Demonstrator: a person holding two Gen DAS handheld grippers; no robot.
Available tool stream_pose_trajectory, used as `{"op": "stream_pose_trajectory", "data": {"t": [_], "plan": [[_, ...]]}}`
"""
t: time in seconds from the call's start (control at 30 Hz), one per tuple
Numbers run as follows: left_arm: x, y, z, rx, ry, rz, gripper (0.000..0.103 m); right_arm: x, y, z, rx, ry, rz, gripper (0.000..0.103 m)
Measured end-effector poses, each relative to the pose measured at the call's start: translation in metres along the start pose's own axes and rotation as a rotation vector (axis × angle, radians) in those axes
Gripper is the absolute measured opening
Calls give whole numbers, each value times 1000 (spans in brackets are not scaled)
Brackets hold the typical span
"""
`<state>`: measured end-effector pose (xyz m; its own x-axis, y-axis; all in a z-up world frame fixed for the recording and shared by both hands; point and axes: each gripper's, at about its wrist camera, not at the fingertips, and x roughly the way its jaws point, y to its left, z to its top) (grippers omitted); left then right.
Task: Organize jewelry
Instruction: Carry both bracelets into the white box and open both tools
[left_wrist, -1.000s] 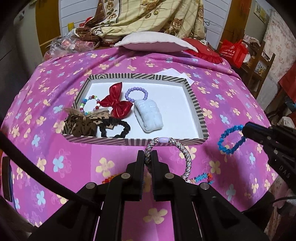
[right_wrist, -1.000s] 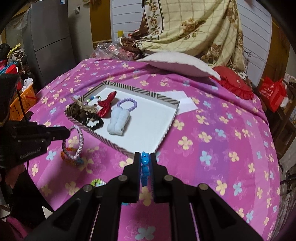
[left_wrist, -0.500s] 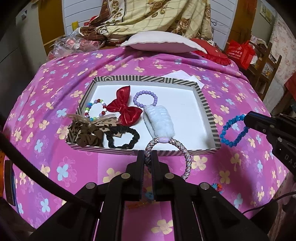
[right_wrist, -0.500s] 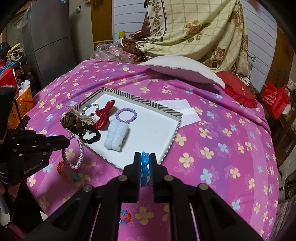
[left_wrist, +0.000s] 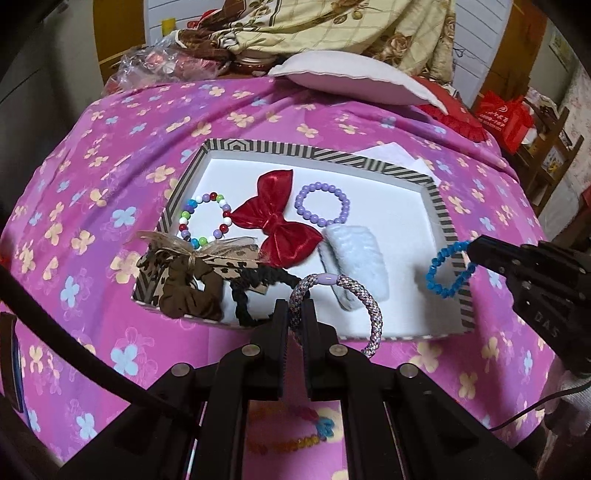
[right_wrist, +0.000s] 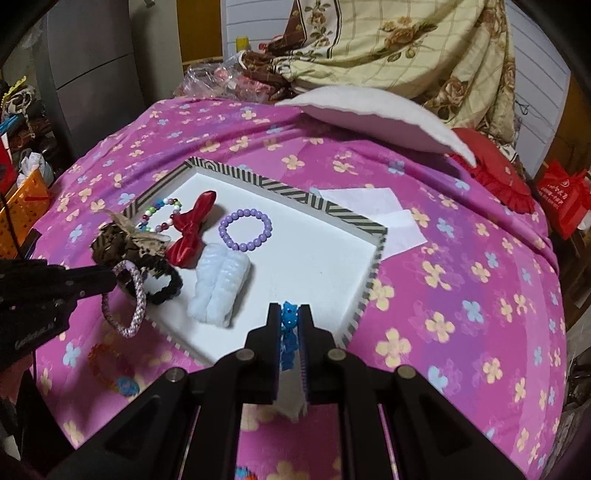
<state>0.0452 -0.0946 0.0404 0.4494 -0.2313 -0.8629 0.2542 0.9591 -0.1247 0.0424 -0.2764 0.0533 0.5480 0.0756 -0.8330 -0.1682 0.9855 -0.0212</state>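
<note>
A striped-rim tray (left_wrist: 325, 153) (right_wrist: 369, 266) with a white floor lies on the pink flowered cloth. In it are a red bow (left_wrist: 277, 218), a purple bead bracelet (left_wrist: 322, 205), a multicolour bead bracelet (left_wrist: 205, 219), a pale blue fluffy piece (left_wrist: 356, 266), a black scrunchie (left_wrist: 251, 291) and a brown bow (left_wrist: 184, 280). My left gripper (left_wrist: 294, 314) is shut on a purple woven bracelet (left_wrist: 351, 299) over the tray's near rim. My right gripper (right_wrist: 290, 317) is shut on a blue beaded bracelet (left_wrist: 448, 271) (right_wrist: 289, 332) over the tray's right part.
More bead bracelets (left_wrist: 291, 428) (right_wrist: 110, 365) lie on the cloth in front of the tray. White papers (right_wrist: 384, 214) lie behind its far right corner. A pillow (left_wrist: 351, 77), a red cushion (right_wrist: 495, 181) and piled bedding (right_wrist: 388, 48) sit at the back.
Both grippers have moved forward with their bracelets, from in front of and beside the tray to above its near and right parts. Both stay shut.
</note>
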Motion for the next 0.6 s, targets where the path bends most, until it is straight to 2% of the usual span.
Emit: {"op": "stream_pose_trajectory", "data": {"t": [0.27, 0.43, 0.6], "plan": [[35, 13, 9, -33, 44, 40, 13, 40, -10, 25, 37, 20, 10, 9], [53, 16, 8, -34, 74, 54, 13, 71, -35, 17, 118, 72, 8, 9], [62, 16, 8, -34, 85, 57, 13, 88, -41, 12, 142, 93, 14, 9]]}}
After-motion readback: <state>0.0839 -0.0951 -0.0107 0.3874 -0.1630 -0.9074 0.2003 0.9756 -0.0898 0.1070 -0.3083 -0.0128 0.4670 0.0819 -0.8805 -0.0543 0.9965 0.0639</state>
